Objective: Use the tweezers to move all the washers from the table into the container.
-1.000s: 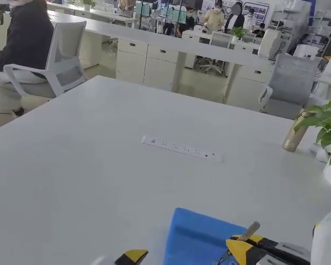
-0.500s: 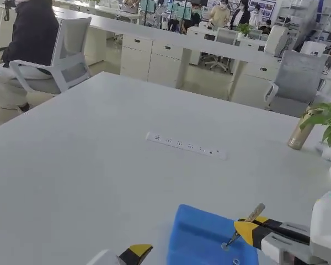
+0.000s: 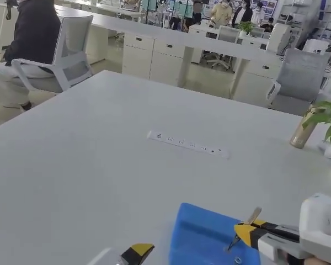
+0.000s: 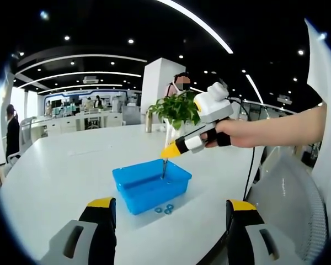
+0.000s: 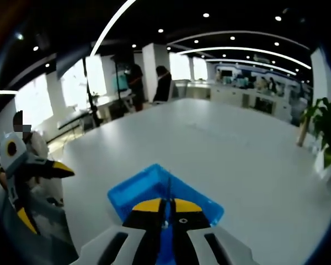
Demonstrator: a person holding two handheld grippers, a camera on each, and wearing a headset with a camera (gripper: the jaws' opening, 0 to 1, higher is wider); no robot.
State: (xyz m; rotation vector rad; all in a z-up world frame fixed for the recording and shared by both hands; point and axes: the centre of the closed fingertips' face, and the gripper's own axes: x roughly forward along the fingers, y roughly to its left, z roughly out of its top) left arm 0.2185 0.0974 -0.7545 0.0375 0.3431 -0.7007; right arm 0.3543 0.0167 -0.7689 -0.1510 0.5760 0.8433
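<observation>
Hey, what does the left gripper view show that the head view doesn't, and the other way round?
Left gripper view: washers lying on the table just outside the blue container, and the left gripper with both jaws wide apart. Head view: the power strip lying mid-table. Both: the container, the right gripper shut on the tweezers that point down into it, and the plant.

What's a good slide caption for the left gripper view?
Right gripper points tweezers into the blue container; washers lie beside it on the table.
</observation>
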